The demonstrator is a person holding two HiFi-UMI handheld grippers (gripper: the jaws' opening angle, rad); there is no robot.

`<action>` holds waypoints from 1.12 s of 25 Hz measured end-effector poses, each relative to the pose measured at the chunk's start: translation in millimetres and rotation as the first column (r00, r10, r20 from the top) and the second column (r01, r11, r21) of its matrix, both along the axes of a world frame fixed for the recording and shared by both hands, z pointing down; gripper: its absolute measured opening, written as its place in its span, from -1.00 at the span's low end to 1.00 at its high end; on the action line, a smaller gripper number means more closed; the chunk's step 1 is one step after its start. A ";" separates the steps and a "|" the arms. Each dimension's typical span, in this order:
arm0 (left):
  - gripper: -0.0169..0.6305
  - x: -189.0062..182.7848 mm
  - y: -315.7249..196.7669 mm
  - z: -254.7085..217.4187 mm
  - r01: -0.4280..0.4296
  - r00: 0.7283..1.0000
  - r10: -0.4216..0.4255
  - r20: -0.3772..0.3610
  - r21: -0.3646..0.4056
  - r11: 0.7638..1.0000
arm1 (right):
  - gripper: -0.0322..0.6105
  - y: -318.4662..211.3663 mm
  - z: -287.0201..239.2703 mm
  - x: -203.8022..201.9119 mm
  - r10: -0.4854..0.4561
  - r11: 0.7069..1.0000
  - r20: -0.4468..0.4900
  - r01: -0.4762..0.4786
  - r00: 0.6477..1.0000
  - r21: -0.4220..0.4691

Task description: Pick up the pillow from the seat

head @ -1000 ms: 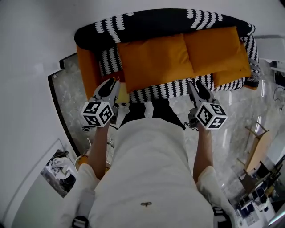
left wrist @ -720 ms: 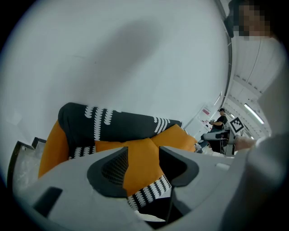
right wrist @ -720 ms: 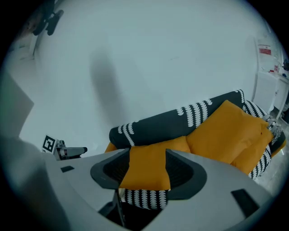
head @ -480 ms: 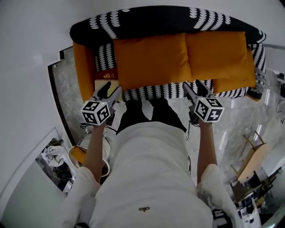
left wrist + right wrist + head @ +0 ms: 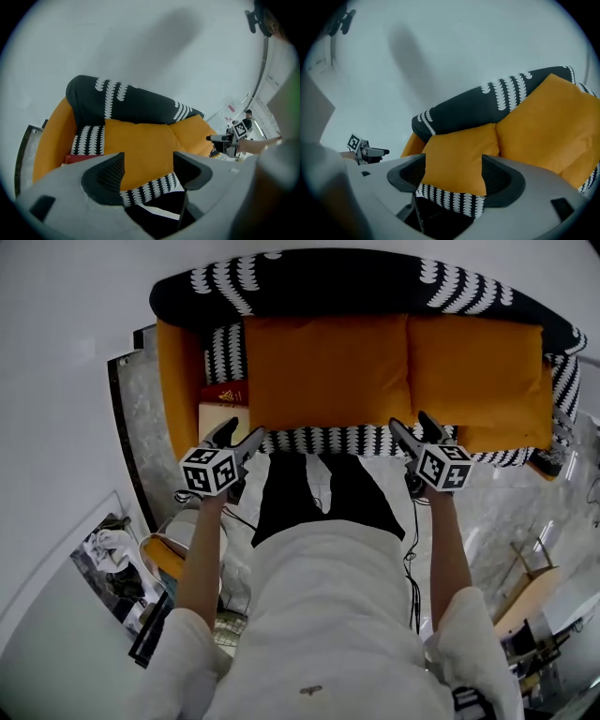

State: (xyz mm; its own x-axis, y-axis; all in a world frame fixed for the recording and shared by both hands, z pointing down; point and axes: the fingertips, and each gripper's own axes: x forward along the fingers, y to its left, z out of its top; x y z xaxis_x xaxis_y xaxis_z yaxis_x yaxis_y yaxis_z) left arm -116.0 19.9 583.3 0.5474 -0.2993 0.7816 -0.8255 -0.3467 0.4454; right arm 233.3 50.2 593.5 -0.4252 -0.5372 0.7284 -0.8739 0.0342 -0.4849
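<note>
Two orange pillows lie side by side on the seat of a black sofa (image 5: pixel 356 277) with a white pattern: a left pillow (image 5: pixel 328 371) and a right pillow (image 5: pixel 478 376). My left gripper (image 5: pixel 241 432) hovers at the seat's front edge, by the left pillow's near left corner. My right gripper (image 5: pixel 412 422) hovers at the front edge where the two pillows meet. Both sets of jaws are opening and nothing is between them. The left gripper view (image 5: pixel 147 171) frames the left pillow (image 5: pixel 136 145); the right gripper view (image 5: pixel 452 178) frames it too (image 5: pixel 459 150), with the right pillow (image 5: pixel 543 122) beside it.
A red box (image 5: pixel 223 395) and a cream one (image 5: pixel 220 418) sit on the seat's left end beside the orange armrest (image 5: pixel 178 381). A basket (image 5: pixel 159 554) stands on the marble floor at the left, and a wooden chair (image 5: pixel 525 568) at the right.
Both grippers' jaws have spread apart from nearly closed. The sofa and pillows now sit squarer in the head view, with both grippers still at the seat's front edge.
</note>
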 end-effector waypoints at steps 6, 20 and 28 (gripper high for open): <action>0.19 -4.9 -5.5 43.4 0.034 0.999 -0.032 0.030 -0.067 0.997 | 0.20 -2.4 47.4 12.2 -0.033 0.997 0.005 0.033 0.999 -0.066; 0.52 3.6 -17.3 139.2 -0.026 0.993 0.046 0.107 -0.186 0.982 | 0.43 -16.0 140.3 22.8 -0.093 0.978 0.032 0.098 0.995 -0.187; 0.65 0.3 -24.9 175.9 -0.009 0.990 0.041 0.131 -0.234 0.972 | 0.56 -18.2 173.8 23.8 -0.134 0.958 0.065 0.146 0.989 -0.247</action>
State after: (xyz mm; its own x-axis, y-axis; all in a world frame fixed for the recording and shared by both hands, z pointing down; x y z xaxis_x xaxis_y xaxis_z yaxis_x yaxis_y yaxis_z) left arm -115.7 -5.0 759.2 0.4376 -0.0882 0.8948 -0.8757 -0.2679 0.4018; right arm 257.1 32.0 767.4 -0.5204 -0.2731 0.8091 -0.8449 0.0274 -0.5342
